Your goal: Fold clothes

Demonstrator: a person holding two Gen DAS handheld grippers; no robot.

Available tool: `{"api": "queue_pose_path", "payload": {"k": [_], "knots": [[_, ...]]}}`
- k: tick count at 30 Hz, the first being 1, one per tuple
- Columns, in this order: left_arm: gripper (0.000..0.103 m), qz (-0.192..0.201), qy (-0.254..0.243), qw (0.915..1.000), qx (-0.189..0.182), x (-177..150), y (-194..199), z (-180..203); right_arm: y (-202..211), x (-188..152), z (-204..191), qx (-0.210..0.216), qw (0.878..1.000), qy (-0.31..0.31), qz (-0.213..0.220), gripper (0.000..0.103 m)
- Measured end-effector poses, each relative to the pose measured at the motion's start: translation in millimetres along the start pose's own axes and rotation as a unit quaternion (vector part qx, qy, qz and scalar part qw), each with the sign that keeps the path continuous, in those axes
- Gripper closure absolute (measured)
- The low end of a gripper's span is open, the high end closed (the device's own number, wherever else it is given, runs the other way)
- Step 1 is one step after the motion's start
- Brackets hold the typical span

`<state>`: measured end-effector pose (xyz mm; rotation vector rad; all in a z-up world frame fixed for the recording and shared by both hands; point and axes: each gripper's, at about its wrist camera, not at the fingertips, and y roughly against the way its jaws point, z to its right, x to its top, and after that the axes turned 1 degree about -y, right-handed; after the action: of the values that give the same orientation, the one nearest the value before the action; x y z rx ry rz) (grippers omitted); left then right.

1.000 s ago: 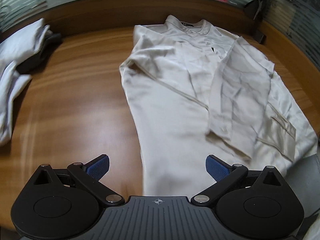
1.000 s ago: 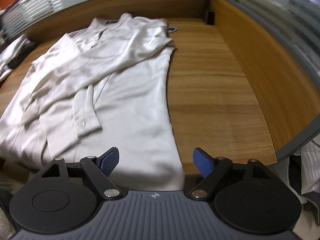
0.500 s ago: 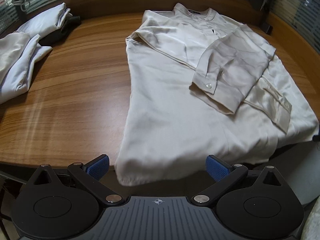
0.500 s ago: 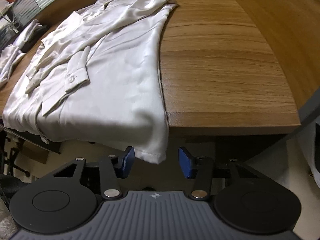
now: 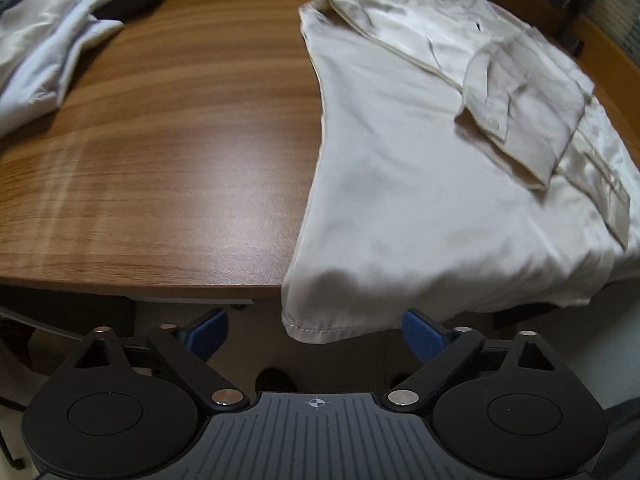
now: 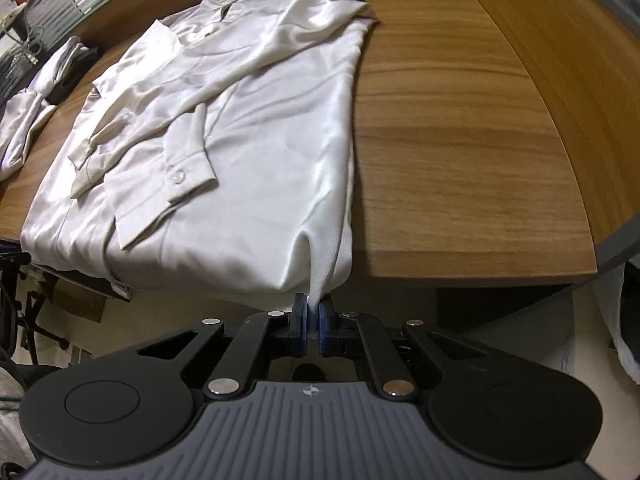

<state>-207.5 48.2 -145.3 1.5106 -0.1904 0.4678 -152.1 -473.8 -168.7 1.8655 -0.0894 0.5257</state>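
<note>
The right hand-held gripper pinches the white shirt by its hem corner, which hangs over the tabletop's near edge. The left hand-held gripper, jaws wide but closing, brackets the other hem corner without touching it. Folded clothes lie at the far left corner.

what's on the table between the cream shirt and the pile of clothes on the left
Nothing: in the left wrist view, bare wooden table separates the shirt from the clothes pile.
</note>
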Motion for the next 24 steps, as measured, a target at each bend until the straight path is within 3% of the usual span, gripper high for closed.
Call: {"api": "queue_pose_path", "payload": {"k": [1, 4, 5, 7, 11, 15, 24], "knots": [[0.018, 0.0, 0.001, 1.0, -0.003, 0, -2, -1, 2, 3, -3, -0.002, 1.0, 0.001, 0.0, 0.097], [0.048, -0.006, 0.008, 0.9998, -0.019, 2, -4, -5, 9, 14, -10, -0.002, 1.0, 0.006, 0.003, 0.097], [0.067, -0.007, 0.011, 0.9995, -0.028, 3, -2, -6, 12, 18, -13, -0.001, 1.0, 0.007, 0.004, 0.097], [0.088, -0.006, 0.01, 0.9992, -0.039, 4, 3, -6, 20, 29, -20, 0.006, 1.0, 0.007, 0.011, 0.097], [0.095, 0.018, -0.008, 0.9993, -0.033, 7, 23, 4, 35, 56, -45, 0.041, 0.999, 0.02, 0.029, 0.097], [0.095, 0.041, -0.015, 0.9988, -0.02, 11, 42, 13, 32, 94, -80, 0.084, 0.995, 0.038, 0.028, 0.097], [0.095, 0.061, 0.0, 0.9981, 0.0, 17, 61, 27, -28, 166, -150, 0.136, 0.99, 0.038, -0.019, 0.095]]}}
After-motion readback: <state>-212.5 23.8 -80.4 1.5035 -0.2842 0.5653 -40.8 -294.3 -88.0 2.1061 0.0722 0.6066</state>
